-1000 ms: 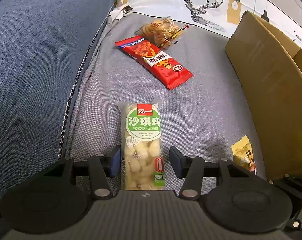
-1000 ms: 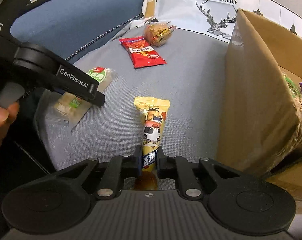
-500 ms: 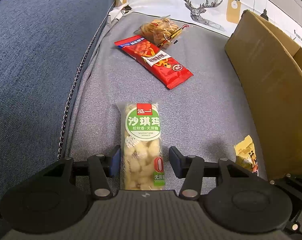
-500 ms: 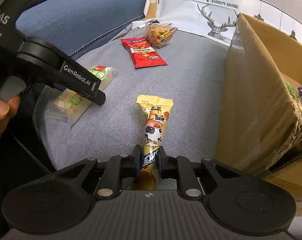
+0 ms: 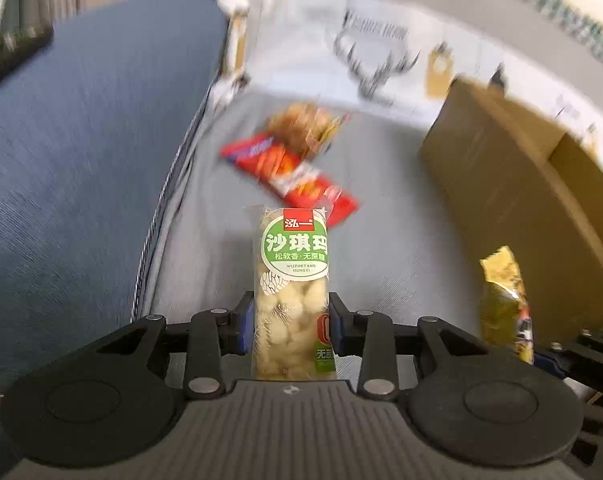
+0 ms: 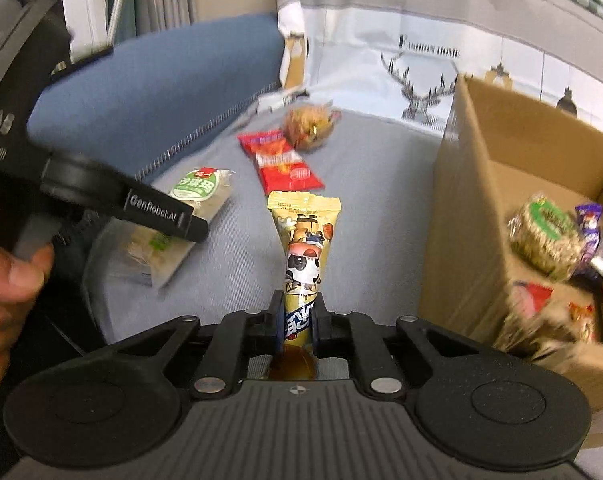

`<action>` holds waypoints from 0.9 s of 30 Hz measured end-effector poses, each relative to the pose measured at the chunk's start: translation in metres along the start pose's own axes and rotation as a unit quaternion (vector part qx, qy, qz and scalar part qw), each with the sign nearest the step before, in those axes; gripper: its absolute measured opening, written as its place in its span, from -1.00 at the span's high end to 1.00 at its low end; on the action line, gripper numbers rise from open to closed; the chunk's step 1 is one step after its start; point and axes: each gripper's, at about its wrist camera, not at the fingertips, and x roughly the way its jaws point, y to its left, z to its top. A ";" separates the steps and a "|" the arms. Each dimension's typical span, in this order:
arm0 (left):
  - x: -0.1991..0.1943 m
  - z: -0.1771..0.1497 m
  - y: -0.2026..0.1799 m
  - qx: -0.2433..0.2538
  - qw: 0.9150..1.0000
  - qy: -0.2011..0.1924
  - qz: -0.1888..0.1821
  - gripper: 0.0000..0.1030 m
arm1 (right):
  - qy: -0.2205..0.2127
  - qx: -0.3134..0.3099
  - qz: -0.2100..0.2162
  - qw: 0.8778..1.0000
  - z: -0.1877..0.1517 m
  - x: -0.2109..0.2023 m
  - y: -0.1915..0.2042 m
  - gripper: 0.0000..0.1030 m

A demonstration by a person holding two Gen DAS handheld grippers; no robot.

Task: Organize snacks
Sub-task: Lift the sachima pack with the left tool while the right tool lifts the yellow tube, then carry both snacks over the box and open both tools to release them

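Both snacks lifted: green-label pack (image 5: 293, 280) between closing left hand-held gripper (image 5: 291, 326).

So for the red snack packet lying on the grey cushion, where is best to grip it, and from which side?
Probably across its narrow width, near the end closest to the cameras. The red packet lies flat and long, pointing away, with the clear bag touching its far end. Come from above along its length, one finger on each long edge; that end has bare cushion around it.

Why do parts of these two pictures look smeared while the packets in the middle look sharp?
Left wrist view: the green-label packet between the closing left gripper is crisp, while the red packet and box behind are streaked. Right wrist view: the yellow packet in the right gripper is sharp, the background softer; both curve at the edges.
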 end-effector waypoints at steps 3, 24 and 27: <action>-0.017 -0.002 0.003 -0.007 0.999 -0.044 -0.018 0.23 | -0.022 0.006 0.007 1.000 0.005 -0.011 -0.003 0.76; -0.066 0.028 -0.048 0.002 0.996 -0.093 -0.008 0.23 | -0.172 0.005 0.002 0.985 0.040 -0.067 -0.030 0.76; -0.072 0.041 -0.065 0.010 0.995 -0.101 -0.010 0.23 | -0.188 0.026 -0.006 0.982 0.043 -0.075 -0.044 0.76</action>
